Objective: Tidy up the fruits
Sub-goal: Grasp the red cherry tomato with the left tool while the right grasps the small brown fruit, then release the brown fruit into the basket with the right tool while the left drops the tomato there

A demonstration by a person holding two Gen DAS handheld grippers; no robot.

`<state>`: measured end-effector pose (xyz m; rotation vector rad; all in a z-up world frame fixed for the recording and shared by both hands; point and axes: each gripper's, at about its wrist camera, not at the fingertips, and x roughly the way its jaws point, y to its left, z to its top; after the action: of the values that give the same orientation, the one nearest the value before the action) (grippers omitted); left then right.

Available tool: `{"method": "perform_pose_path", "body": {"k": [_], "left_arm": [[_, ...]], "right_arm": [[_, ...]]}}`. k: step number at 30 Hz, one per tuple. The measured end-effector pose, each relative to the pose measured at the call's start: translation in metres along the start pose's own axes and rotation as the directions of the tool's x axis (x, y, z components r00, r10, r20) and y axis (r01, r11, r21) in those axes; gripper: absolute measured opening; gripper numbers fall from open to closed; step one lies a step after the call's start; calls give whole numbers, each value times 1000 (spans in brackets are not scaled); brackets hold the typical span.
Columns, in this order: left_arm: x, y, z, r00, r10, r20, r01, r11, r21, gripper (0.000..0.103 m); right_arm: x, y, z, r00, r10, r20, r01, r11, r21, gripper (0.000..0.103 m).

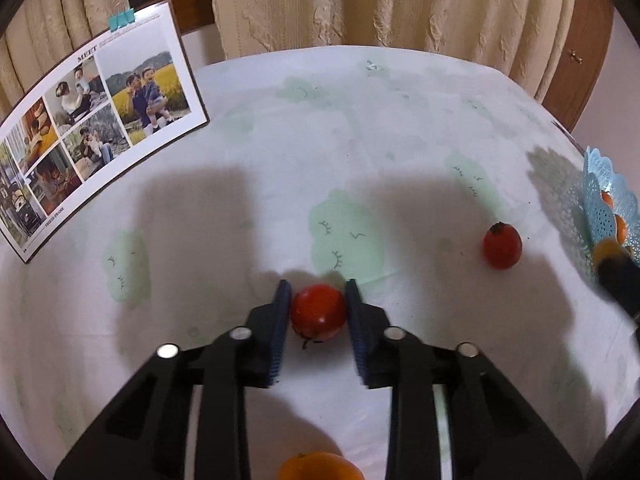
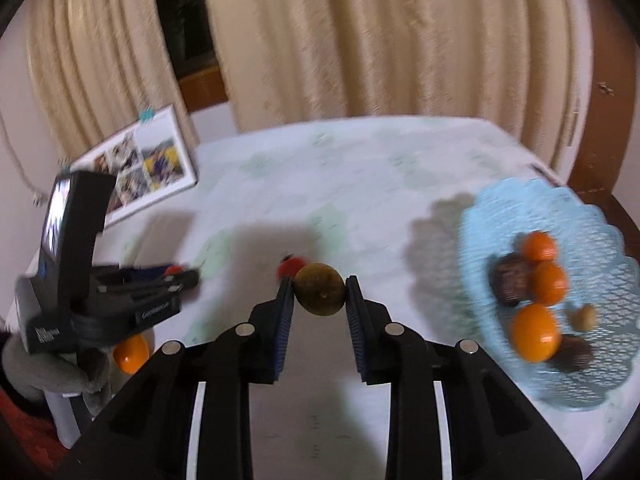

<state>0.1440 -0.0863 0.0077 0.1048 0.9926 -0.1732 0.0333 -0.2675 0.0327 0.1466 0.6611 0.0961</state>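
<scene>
My left gripper (image 1: 318,286) is shut on a red tomato (image 1: 318,312) low over the tablecloth; its blue pads press both sides. A second red tomato (image 1: 502,245) lies to the right on the cloth. My right gripper (image 2: 319,281) is shut on a round brown-green fruit (image 2: 320,294), held above the table. To its right stands a pale blue lattice basket (image 2: 500,208) with three oranges (image 2: 536,332), dark brown fruits (image 2: 510,280) and a small tan one (image 2: 584,316). The left gripper (image 2: 180,274) shows at the left of the right wrist view.
A photo board (image 1: 100,128) with a teal clip leans at the table's back left. An orange (image 1: 320,468) lies on the table near the front edge, under my left gripper. Beige curtains hang behind the table. The basket (image 1: 600,208) sits at the table's right edge.
</scene>
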Motion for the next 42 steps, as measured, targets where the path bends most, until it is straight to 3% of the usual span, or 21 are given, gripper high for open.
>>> {"method": "perform_pose_path", "body": {"k": [7, 17, 20, 27, 35, 42], "left_arm": [[-12, 4, 5, 999, -3, 36, 4, 1000, -27, 26], [-44, -8, 13, 993, -52, 109, 54, 998, -15, 26], [-54, -15, 12, 989, -66, 130, 66, 998, 0, 26], [-76, -31, 11, 978, -115, 173, 111, 993, 30, 26], [-96, -77, 8, 955, -223, 194, 205, 973, 108, 26], [-101, -133, 14, 929, -327, 175, 294, 937, 191, 26]], "right_arm": [[-35, -52, 10, 990, -107, 89, 98, 990, 101, 27], [-48, -127, -5, 973, -217, 74, 189, 941, 282, 30], [-57, -143, -8, 967, -235, 94, 191, 921, 340, 62], [-83, -165, -22, 945, -293, 149, 208, 884, 419, 62], [-105, -183, -52, 888, -422, 180, 292, 822, 489, 68], [-102, -184, -66, 854, -483, 196, 345, 805, 483, 68]]}}
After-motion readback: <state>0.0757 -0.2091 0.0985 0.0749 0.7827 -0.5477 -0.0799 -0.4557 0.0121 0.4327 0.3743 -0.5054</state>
